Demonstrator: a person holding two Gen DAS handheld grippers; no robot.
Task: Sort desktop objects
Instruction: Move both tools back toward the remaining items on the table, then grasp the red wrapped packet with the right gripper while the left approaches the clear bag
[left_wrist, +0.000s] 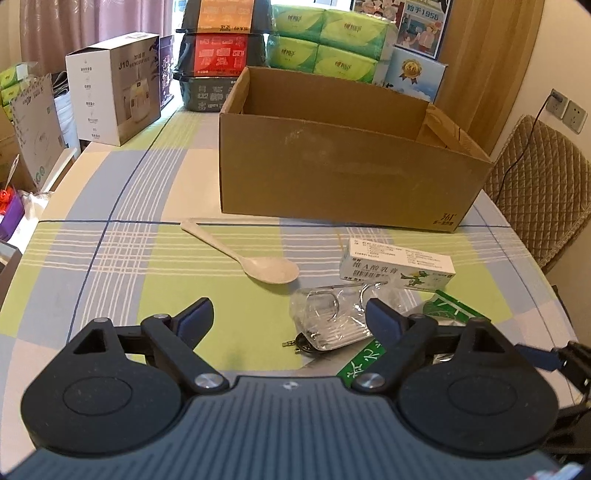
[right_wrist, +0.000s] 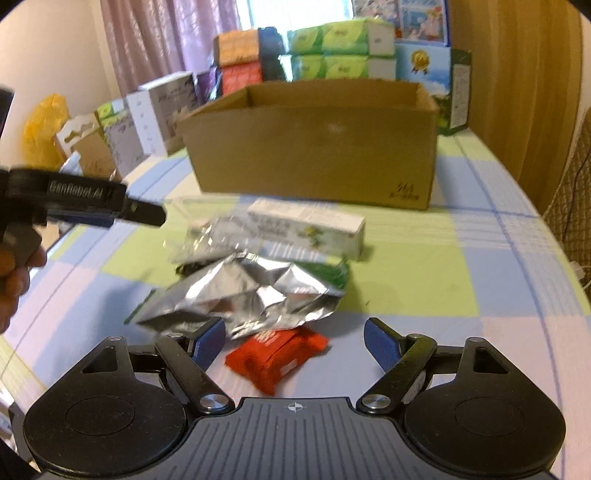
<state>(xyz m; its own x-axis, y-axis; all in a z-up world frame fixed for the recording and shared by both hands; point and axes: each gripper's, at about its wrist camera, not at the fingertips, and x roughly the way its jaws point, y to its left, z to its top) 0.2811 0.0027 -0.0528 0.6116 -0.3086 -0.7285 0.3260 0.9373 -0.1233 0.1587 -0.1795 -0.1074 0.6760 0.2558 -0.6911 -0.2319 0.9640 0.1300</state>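
Both claws are spread wide, holding nothing. The right gripper sits low at the bottom of the frame, lined up on the red packet, probably first to go. The cardboard box waits open at center, ready for drop-offs. The left gripper hovers near the clear plastic wrapper.

Matt cardboard box — crinkled glossy foil pouch

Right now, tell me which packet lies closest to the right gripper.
The red packet, lying between the open right gripper fingers; the silver foil bag lies farther off.
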